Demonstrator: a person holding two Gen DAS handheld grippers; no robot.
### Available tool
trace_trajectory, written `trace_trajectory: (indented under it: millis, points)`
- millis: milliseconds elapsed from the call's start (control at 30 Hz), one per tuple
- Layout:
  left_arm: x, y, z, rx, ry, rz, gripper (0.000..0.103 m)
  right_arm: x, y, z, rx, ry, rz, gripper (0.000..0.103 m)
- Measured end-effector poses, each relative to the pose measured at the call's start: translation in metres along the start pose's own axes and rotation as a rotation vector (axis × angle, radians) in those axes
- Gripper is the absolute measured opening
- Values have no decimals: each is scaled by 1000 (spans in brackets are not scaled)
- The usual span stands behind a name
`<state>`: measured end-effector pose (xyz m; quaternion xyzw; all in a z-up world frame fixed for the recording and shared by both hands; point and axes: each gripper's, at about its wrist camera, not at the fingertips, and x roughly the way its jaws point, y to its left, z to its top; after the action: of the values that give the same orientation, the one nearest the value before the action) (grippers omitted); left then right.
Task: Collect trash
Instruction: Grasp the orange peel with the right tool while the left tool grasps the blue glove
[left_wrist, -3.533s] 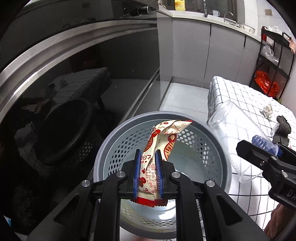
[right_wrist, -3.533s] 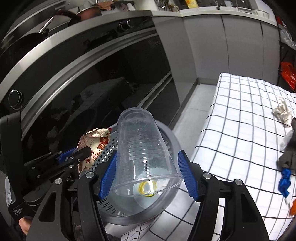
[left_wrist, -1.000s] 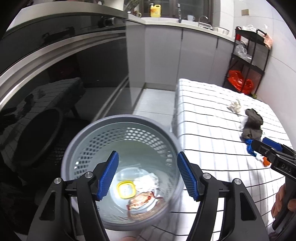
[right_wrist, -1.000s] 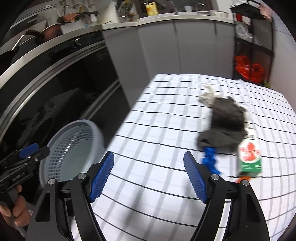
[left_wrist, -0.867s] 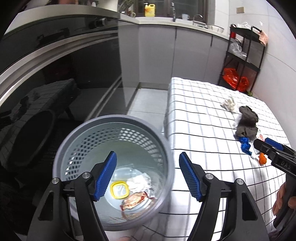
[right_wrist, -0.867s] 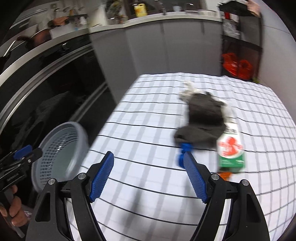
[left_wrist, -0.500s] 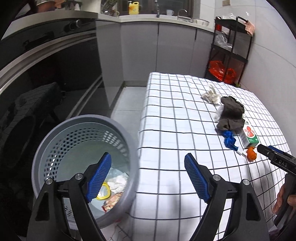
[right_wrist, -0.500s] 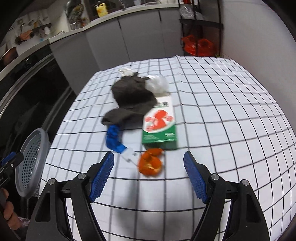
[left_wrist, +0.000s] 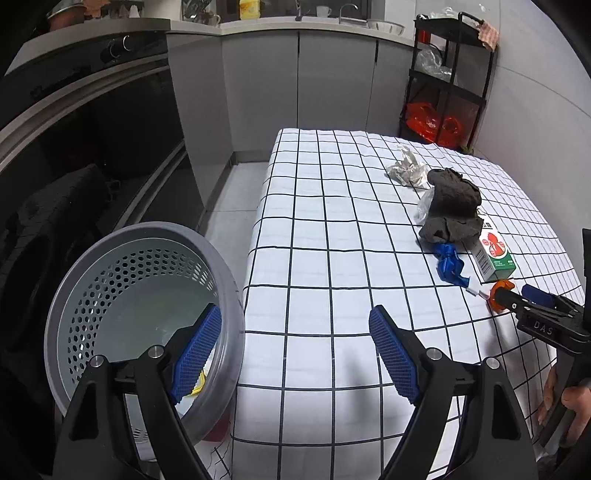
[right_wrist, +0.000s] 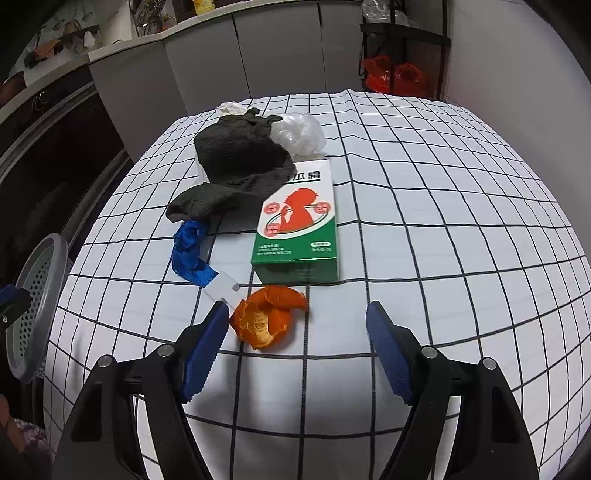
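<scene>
A grey perforated trash basket (left_wrist: 147, 236) stands on the floor beside the checked table (left_wrist: 332, 229). My left gripper (left_wrist: 295, 350) is open and empty, over the table's near left edge next to the basket. My right gripper (right_wrist: 295, 350) is open and empty, just in front of an orange peel (right_wrist: 267, 319). Behind the peel lie a green and white box (right_wrist: 299, 218), a blue strip with a white tag (right_wrist: 190, 254), a dark cloth (right_wrist: 236, 158), a clear plastic bag (right_wrist: 301, 134) and crumpled paper (left_wrist: 404, 170).
Grey cabinets (left_wrist: 295, 81) and a dark oven front (left_wrist: 92, 122) stand behind the table. A black shelf rack (left_wrist: 450, 81) with red bags stands at the back right. The basket also shows at the left edge of the right wrist view (right_wrist: 37, 295).
The wrapper and the clear cup went from my grippers into the basket. Both grippers have opened and swung right, away from the basket. My right gripper has closed in on the orange peel.
</scene>
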<state>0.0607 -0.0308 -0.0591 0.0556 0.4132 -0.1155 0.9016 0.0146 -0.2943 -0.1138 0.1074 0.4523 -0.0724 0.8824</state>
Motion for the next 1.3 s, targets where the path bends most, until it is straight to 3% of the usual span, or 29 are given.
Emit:
trace_trajectory:
  millis: [67, 233, 300, 467, 933, 1300]
  points:
    - [1, -1, 0, 3, 3, 0, 80, 3, 3, 1, -6, 0, -5, 72]
    - [5, -3, 0, 5, 9, -2, 80, 7, 4, 1, -15, 19, 15, 51]
    - [5, -5, 0, 6, 10, -3, 80, 6, 4, 0, -21, 25, 22, 35]
    - [5, -12, -1, 22, 2, 0, 80, 1, -1, -2, -14, 29, 45, 20]
    - [8, -52, -4, 58, 1, -65, 83, -49, -28, 6, 74, -78, 98, 17]
    - [44, -115, 9, 95, 53, -85, 84, -64, -49, 33, 157, -137, 151, 17]
